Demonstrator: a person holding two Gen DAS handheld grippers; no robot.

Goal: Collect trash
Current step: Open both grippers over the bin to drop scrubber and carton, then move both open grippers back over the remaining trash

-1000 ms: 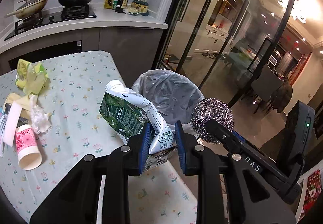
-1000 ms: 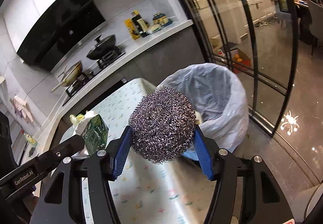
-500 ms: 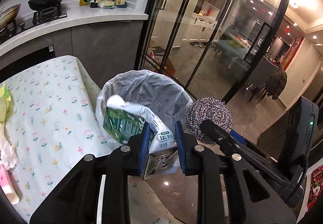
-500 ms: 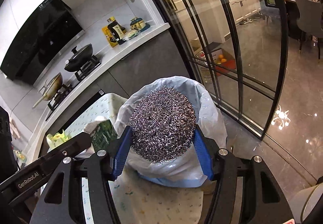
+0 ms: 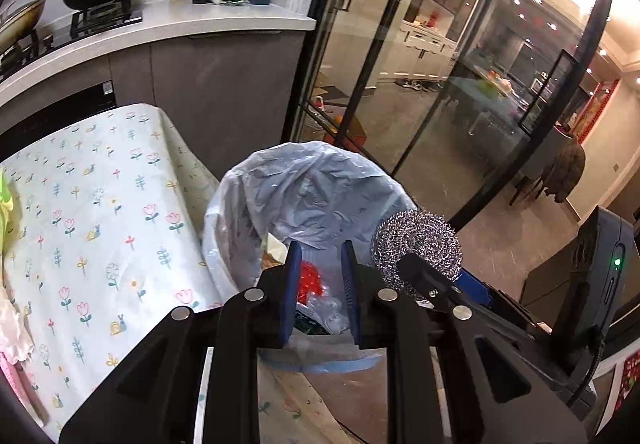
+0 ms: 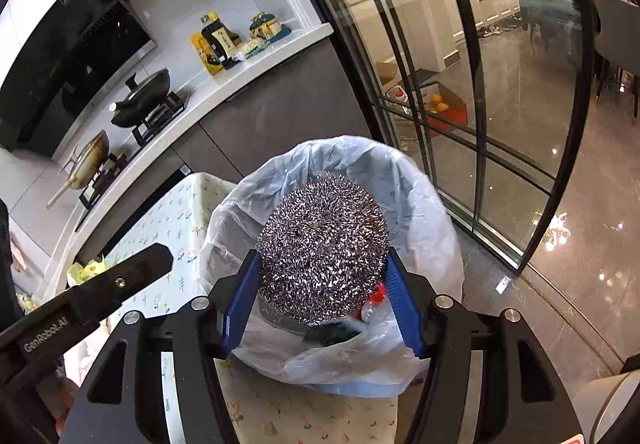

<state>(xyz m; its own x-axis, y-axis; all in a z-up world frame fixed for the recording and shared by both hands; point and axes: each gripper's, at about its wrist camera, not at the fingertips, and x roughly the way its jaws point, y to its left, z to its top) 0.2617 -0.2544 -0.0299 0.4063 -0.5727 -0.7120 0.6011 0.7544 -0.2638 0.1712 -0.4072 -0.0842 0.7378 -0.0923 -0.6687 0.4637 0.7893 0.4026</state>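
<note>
Room: kitchen at night, with a stove and pans on the back counter and glass sliding doors to the right.
Worktop: covered with a flowered cloth; some crumpled trash lies at its far left edge, only partly visible.
Trash bin: a bin with a pale plastic liner stands just beside the end of the worktop; red and dark pieces of rubbish are already inside.
Left tongs: they hang over the mouth of the bin, the blue pads apart, with nothing between them.
Right tongs: closed on a steel wool scourer, which is held directly above the bin opening.
Step in hand: I judge this is the drop-off stage; the scourer is not yet released.
Next move: the right tongs should open so that the scourer falls inside the liner; then both should go back to the worktop for the remaining trash.
</note>
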